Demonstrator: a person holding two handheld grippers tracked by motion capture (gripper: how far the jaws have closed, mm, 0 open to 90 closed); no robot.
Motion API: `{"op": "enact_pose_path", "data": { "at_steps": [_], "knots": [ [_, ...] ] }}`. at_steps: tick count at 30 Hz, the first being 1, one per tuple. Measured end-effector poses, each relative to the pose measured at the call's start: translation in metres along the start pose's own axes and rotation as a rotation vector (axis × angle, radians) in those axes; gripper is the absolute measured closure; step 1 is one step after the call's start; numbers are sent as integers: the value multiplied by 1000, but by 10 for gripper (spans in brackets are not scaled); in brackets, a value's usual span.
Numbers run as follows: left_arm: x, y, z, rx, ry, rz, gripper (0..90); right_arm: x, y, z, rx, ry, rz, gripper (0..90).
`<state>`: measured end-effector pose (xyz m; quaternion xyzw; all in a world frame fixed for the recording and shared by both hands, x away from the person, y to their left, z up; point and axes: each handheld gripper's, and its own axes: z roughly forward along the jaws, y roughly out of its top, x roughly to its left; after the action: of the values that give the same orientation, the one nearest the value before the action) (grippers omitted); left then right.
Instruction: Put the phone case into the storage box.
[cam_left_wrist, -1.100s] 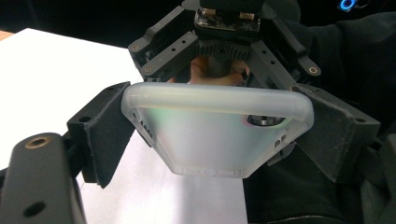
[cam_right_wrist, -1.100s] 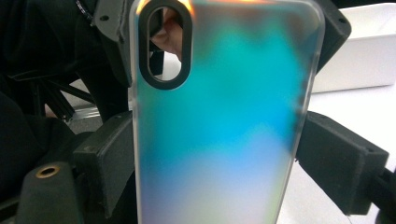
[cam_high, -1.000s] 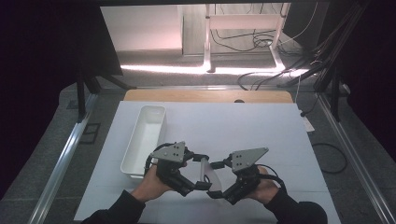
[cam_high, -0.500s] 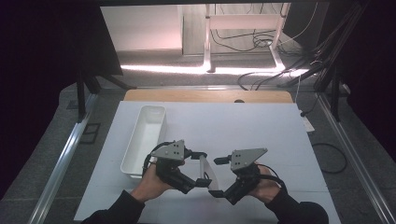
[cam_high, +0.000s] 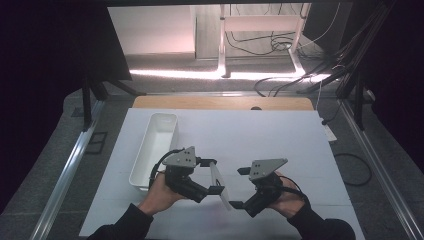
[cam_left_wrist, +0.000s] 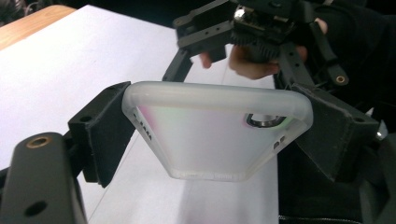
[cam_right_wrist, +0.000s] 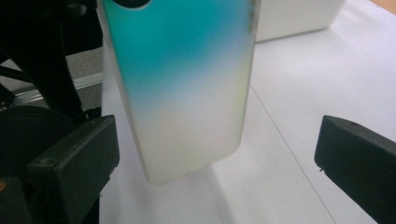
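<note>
White sheeting covers the table (cam_high: 280, 135), with a wooden strip showing along its far edge; beyond lies grey floor, a lit band under a white frame, loose cables and dark drapes at both sides. A long white tray (cam_high: 155, 147) sits on the left part of the sheet, its length running away from the person. The left gripper (cam_high: 216, 176) is clamped across the short width of a frosted phone case (cam_left_wrist: 212, 135), held above the table between the two hands. In the high view the case's long axis slants from the left jaws down toward the person and slightly right; its camera cutout sits near the gripped end. The right gripper (cam_high: 241, 187) has just been opening: its pads stand wide on either side of the case's free end without touching it. No writing is legible anywhere.
</note>
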<state>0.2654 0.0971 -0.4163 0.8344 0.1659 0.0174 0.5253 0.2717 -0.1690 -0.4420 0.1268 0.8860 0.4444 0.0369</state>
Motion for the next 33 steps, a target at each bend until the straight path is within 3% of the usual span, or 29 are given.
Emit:
{"op": "enact_pose_path", "data": {
  "at_steps": [8,14,16,24,33],
  "knots": [
    [7,0,-4,18,69,-29,176,-5,-6,-6,26,-61,40,0],
    [11,0,-7,35,116,-32,177,-4,-11,-9,82,-112,52,0],
    [14,1,-9,36,143,-42,176,-4,-14,-12,94,-140,78,0],
    [23,3,-12,47,214,-70,176,-4,-26,-27,85,-221,138,0],
    [34,5,-13,60,266,-103,176,-3,-36,-39,106,-280,160,0]
  ]
}}
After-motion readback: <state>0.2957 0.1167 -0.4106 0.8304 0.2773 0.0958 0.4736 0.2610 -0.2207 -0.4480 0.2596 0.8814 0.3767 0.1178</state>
